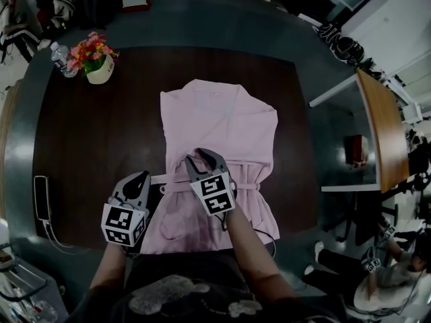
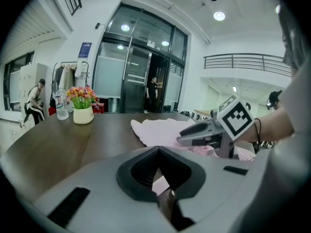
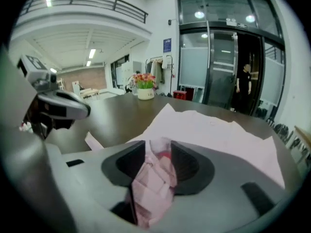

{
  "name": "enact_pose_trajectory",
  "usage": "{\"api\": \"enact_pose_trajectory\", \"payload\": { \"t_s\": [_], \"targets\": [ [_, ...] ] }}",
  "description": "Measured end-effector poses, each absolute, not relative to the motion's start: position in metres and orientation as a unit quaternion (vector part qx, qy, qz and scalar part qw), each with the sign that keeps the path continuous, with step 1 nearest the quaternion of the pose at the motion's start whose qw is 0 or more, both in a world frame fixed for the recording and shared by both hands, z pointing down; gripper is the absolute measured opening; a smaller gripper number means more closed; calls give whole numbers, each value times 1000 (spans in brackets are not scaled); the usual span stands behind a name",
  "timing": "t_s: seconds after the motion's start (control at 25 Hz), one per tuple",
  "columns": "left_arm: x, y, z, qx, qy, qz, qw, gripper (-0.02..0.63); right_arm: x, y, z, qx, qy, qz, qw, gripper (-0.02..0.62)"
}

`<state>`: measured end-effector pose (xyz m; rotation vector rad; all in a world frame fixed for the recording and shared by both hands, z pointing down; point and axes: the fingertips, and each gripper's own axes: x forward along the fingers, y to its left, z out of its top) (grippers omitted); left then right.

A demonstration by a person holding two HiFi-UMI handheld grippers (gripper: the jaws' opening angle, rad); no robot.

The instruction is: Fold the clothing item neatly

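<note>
Big glass-fronted lobby with a balcony, and a dark brown wooden table [image 1: 87, 133] in the middle of it. Laid flat on that, from about the middle down to the near edge, is a pale pink robe [image 1: 222, 123] of thin soft cloth. Its collar points toward the far edge, no sleeves stick out, and a white fabric belt [image 1: 256, 186] runs across the waist.

Honestly this stuff looks light and floppy with zero stiffness, so it'll probably sag and wrinkle wherever it isn't held. I'd grab the hem corners or a folded edge, two points at once, and watch that loose belt.

The right gripper [image 1: 204, 159] is over the waist, clamped on a bunched-up wad of the pink cloth. The left gripper [image 1: 138, 180] sits at the robe's left edge by the belt end, jaws closed together. A pale sliver shows between them, but I can't say if it's actually pinched.

A white pot of pink and red flowers [image 1: 100, 69] sits in the far left corner, well apart from the robe.
</note>
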<state>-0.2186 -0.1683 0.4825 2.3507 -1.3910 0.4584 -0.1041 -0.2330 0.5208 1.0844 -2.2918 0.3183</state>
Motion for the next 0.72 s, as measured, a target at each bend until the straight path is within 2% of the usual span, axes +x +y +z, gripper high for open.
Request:
{"api": "enact_pose_trajectory", "payload": {
  "t_s": [0.04, 0.16, 0.24, 0.52, 0.72],
  "targets": [
    [-216, -170, 481, 835, -493, 162, 184, 11, -100, -233, 509, 411, -865, 124, 259, 163],
    [-210, -172, 479, 837, -491, 159, 182, 9, -83, -226, 481, 428, -870, 128, 210, 189],
    [-209, -171, 477, 838, -491, 158, 181, 11, -65, -221, 480, 442, -860, 126, 222, 189],
    [-212, -163, 481, 834, -493, 162, 186, 9, -13, -200, 545, 458, -798, 205, 335, 189],
    [-214, -158, 482, 833, -494, 163, 186, 11, -10, -205, 555, 485, -781, 223, 325, 187]
  ]
}}
